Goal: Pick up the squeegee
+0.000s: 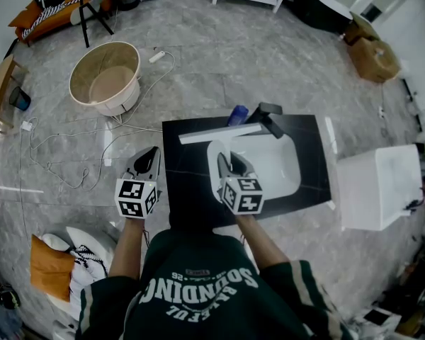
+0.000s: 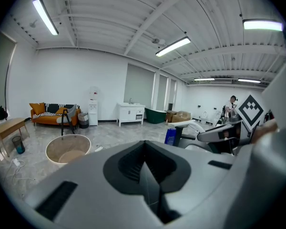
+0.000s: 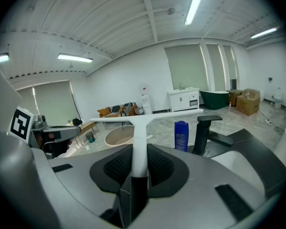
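Note:
A white T-shaped squeegee (image 1: 221,134) hangs over the black countertop (image 1: 188,172), its blade level across the far end. My right gripper (image 1: 230,163) is shut on its handle. In the right gripper view the squeegee (image 3: 139,142) rises straight out of the right gripper (image 3: 136,187), the jaws clamped on the dark lower end of the handle. My left gripper (image 1: 147,160) hovers off the counter's left edge. In the left gripper view the left gripper (image 2: 150,185) has its jaws together with nothing between them.
A white sink (image 1: 280,165) is set in the counter, with a black faucet (image 1: 269,115) and a blue bottle (image 1: 236,115) behind it. A round tub (image 1: 105,76) and loose cables (image 1: 57,154) lie on the floor at left. A white box (image 1: 379,186) stands at right.

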Demonstrator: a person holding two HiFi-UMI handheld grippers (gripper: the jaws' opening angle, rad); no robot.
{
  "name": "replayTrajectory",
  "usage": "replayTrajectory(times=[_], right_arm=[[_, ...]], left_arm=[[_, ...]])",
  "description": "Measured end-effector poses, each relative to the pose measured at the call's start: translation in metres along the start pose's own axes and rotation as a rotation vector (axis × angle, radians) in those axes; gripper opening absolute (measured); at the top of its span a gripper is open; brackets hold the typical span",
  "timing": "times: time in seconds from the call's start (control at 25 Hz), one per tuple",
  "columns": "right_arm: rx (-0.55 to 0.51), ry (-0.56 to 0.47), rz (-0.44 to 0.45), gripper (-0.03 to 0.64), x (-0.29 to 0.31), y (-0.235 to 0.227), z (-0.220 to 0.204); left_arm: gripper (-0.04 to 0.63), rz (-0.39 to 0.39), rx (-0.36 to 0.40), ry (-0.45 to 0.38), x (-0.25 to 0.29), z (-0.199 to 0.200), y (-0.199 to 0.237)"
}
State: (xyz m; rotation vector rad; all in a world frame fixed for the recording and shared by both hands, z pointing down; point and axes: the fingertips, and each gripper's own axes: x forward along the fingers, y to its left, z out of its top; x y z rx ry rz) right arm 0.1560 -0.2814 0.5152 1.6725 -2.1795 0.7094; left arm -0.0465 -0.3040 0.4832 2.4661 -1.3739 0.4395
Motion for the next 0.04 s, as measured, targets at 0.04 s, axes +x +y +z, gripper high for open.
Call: replayTrajectory(times=[0.04], right_arm=[[0.001,0.000,0.000,0.080,0.0001,-0.0001,0.0001]], left_arm=[[0.002,0.000,-0.001,0.002,0.0005,-0.0007,0.0001]])
